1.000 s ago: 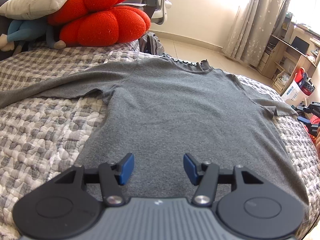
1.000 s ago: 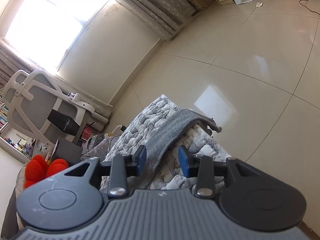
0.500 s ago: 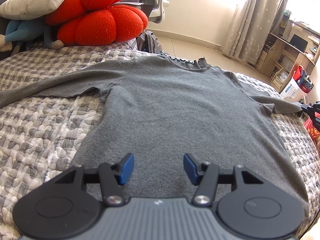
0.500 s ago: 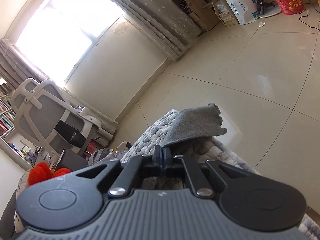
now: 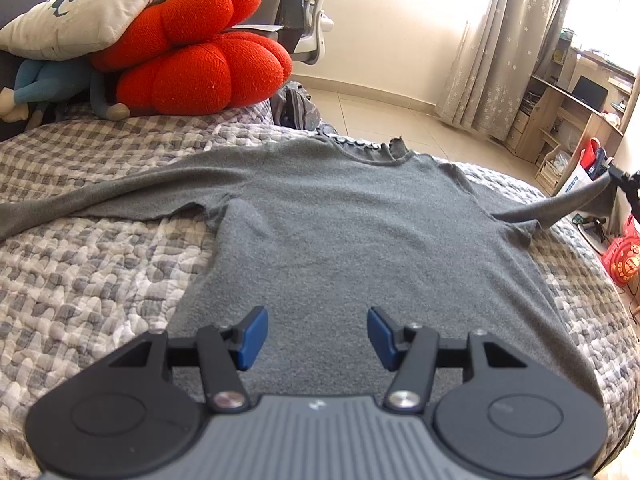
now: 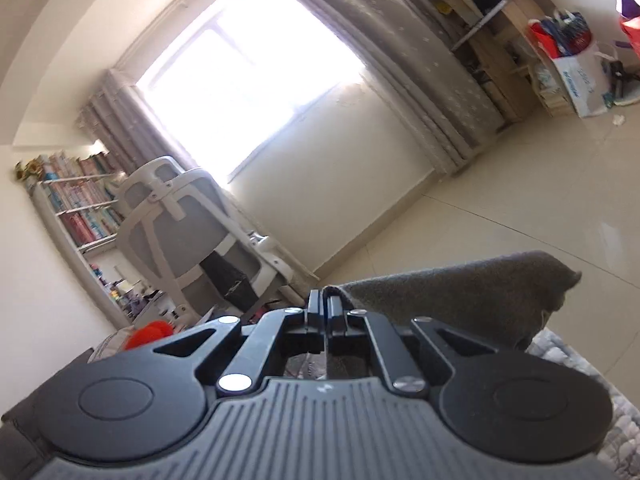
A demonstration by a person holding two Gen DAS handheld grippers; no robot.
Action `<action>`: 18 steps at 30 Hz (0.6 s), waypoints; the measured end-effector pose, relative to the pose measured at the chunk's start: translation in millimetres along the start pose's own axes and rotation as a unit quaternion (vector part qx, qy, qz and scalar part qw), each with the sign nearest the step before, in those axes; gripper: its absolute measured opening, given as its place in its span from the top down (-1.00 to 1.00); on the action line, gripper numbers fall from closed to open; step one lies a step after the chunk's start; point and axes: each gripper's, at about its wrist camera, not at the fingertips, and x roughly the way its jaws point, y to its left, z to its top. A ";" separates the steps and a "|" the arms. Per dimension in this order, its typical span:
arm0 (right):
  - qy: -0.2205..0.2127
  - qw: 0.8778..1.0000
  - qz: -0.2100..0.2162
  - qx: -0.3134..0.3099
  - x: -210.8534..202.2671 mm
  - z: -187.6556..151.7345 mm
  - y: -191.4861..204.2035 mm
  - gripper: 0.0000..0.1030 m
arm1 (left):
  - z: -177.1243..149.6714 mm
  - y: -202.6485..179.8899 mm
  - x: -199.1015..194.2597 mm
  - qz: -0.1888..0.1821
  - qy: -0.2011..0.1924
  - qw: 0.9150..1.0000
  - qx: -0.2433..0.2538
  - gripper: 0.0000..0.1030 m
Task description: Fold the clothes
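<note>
We are pinching the right sleeve in our closed right gripper, lifting it to fold inward over the grey shirt lying flat on the quilted bed; our left gripper is hovering open over the near hem, ready to steady it.

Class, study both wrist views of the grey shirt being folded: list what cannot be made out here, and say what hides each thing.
1. Grey shirt hem, left wrist view: covered by the left gripper body.
2. Far sleeve cuff, same view: cut off by the left edge.
3. Pinch point on the lifted sleeve, right wrist view: hidden inside the closed right gripper.
4. Book titles on the shelf: too small, blurred.
</note>
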 end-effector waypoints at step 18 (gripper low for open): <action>0.320 0.839 0.193 -0.396 -24.2 -186.0 142.6 0.89 | 0.2 56.3 -21.3 0.016 -0.034 0.998 -0.055 -0.16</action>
